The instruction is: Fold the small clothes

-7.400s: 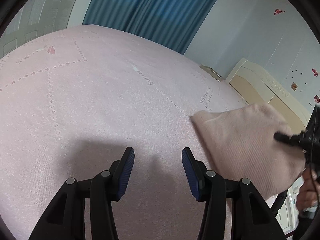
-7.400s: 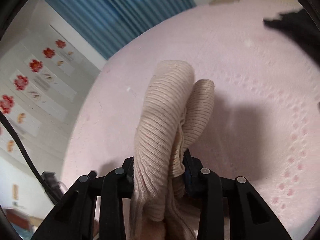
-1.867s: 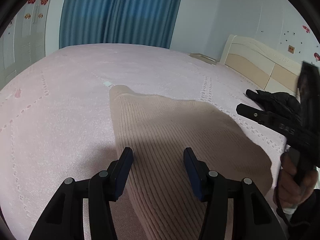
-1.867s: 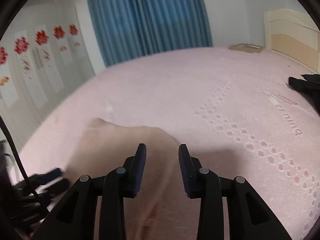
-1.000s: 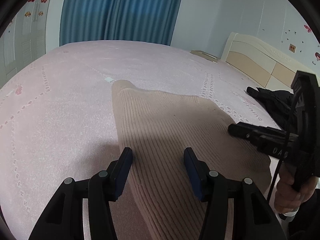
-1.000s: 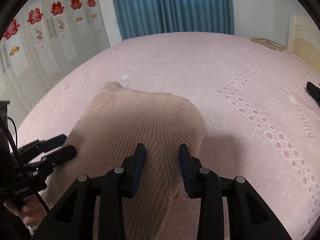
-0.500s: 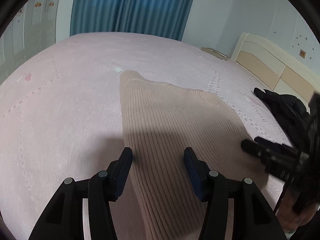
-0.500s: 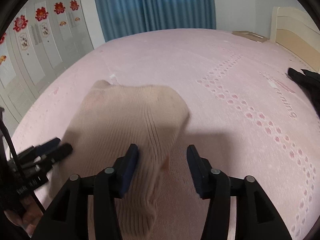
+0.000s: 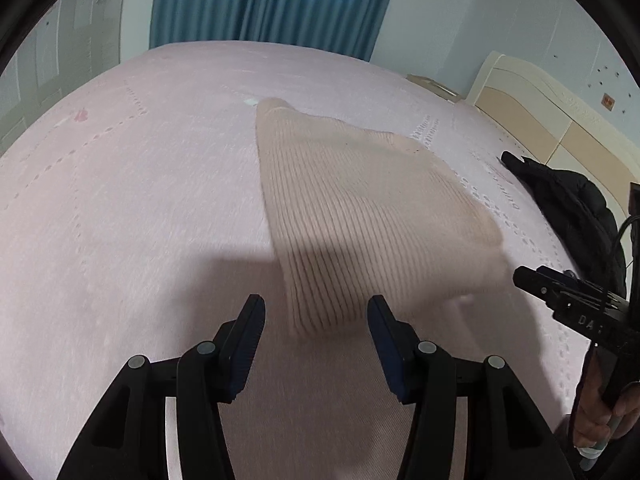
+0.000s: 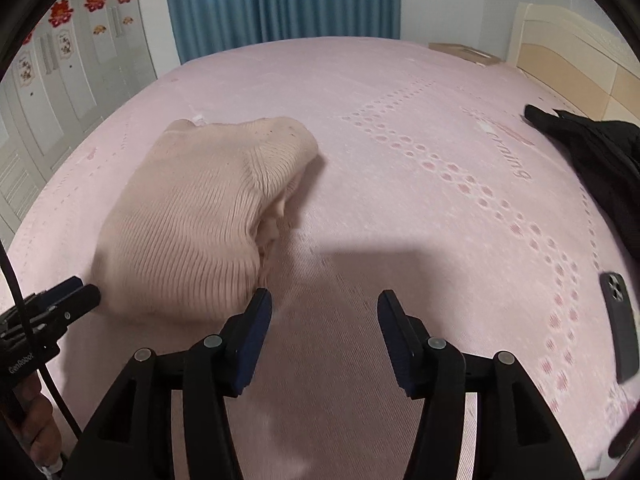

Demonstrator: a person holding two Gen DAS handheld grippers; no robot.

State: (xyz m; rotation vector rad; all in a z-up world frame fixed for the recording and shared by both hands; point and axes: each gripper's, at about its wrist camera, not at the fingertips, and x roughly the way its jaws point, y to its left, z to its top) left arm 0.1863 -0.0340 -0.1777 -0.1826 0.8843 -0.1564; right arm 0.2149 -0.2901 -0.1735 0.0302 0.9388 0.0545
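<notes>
A beige ribbed knit garment [image 9: 360,208] lies folded on the pink bed [image 9: 120,200]. In the left wrist view its near edge sits just beyond my left gripper [image 9: 316,312], which is open with nothing between the pads. My right gripper [image 9: 560,292] shows at the right edge of that view, off the cloth. In the right wrist view the garment [image 10: 200,216] bulges at the left, its fold edge facing right. The right gripper [image 10: 324,308] stands open over bare bedcover [image 10: 400,120], its left finger close to the knit. The left gripper [image 10: 68,296] points at the garment's near left corner.
A black jacket [image 10: 592,148] lies at the bed's right side, with a dark phone [image 10: 620,328] nearer the front. A cream headboard [image 9: 560,120] stands at the right and blue curtains [image 10: 280,0] hang behind. A hand [image 9: 600,420] grips the right tool.
The right jaws have widened and come off the garment, shifting to its right. Both grippers have drawn back, so the garment now lies ahead of the fingertips instead of under them.
</notes>
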